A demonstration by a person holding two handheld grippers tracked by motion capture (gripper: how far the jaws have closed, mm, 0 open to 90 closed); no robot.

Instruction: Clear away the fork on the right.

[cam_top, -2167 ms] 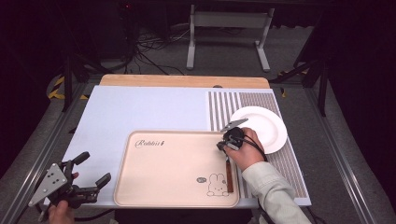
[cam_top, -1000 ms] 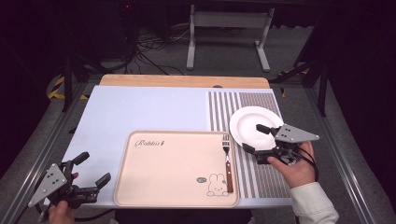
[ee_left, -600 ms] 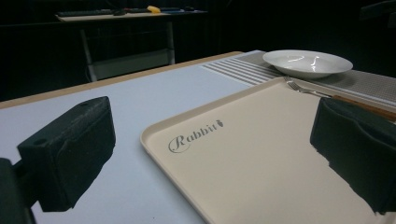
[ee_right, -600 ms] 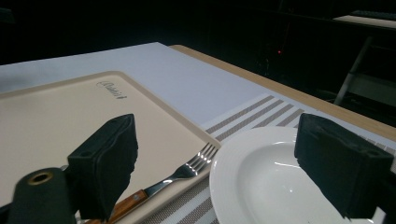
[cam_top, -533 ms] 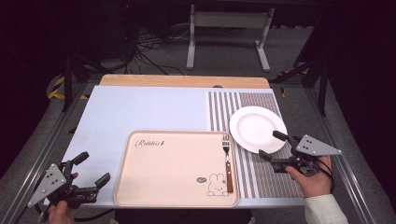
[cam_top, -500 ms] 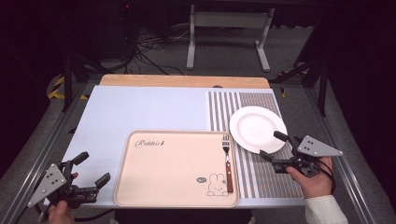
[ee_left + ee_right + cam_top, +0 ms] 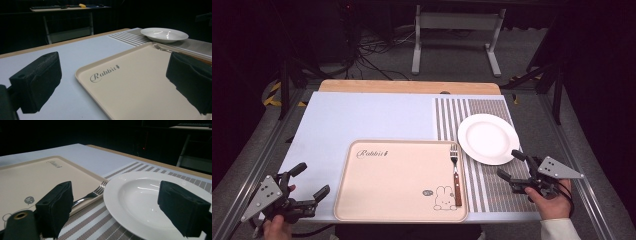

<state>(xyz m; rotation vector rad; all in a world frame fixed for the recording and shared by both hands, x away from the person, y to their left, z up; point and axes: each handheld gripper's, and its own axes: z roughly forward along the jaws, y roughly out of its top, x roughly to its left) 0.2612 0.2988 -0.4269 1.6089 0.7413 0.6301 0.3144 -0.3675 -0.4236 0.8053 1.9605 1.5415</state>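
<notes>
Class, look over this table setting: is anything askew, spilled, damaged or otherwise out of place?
Nothing is spilled or broken. The fork lies straight along the tray's right edge. One oddity: the plate sits on the striped mat beside the tray, not on it, and overhangs the mat's right edge.

White round plate [image 7: 488,138], shallow, empty, upright, on the striped placemat [image 7: 497,185] at the desk's right side, just right of the beige tray [image 7: 397,182]. Fork [image 7: 455,172] with metal tines and brown handle lies flat along the tray's right edge, tines pointing away from the person, close beside the plate's left rim, not touching.
</notes>
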